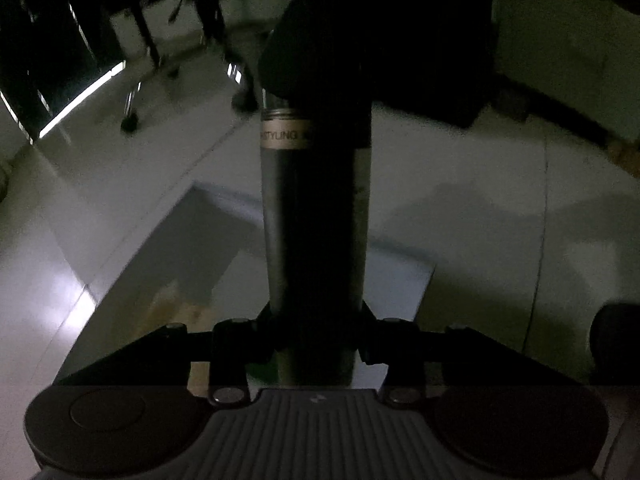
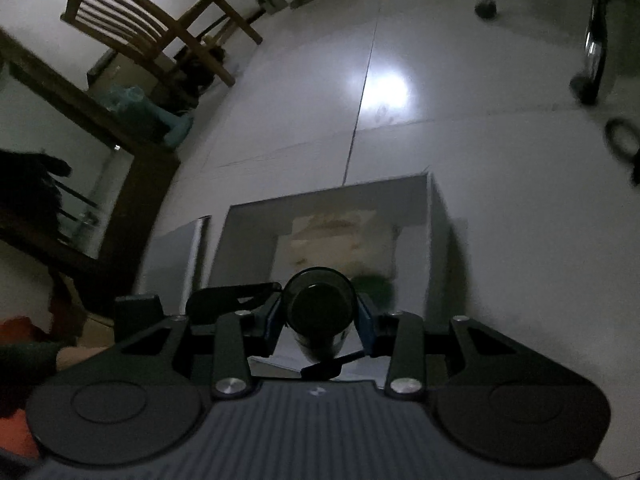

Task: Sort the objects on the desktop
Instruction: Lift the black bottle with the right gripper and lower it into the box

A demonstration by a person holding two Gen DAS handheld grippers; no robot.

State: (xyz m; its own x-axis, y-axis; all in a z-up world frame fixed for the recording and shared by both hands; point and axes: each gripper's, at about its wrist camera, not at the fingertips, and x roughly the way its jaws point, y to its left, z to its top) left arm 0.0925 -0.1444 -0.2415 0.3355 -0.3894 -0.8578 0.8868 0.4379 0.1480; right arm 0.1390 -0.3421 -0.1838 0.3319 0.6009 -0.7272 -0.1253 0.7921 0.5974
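Observation:
In the left wrist view a tall dark spray can (image 1: 316,208) with a gold band and a black cap stands upright between my fingers. My left gripper (image 1: 318,316) is shut on its lower part. Under it a white open box (image 1: 404,258) sits on the tiled floor. In the right wrist view my right gripper (image 2: 320,320) is shut on a dark round bottle (image 2: 318,304) seen end on, its blue pads (image 2: 366,316) pressing both sides. It hangs over the same white box (image 2: 434,240), which holds pale cardboard (image 2: 340,240) and a blurred green thing (image 2: 376,286).
The room is dim. A white flat panel (image 2: 180,256) lies left of the box. A wooden chair (image 2: 152,28) and a dark table leg (image 2: 132,184) stand at the left. Office-chair casters (image 1: 130,122) (image 2: 486,8) are farther off on the floor.

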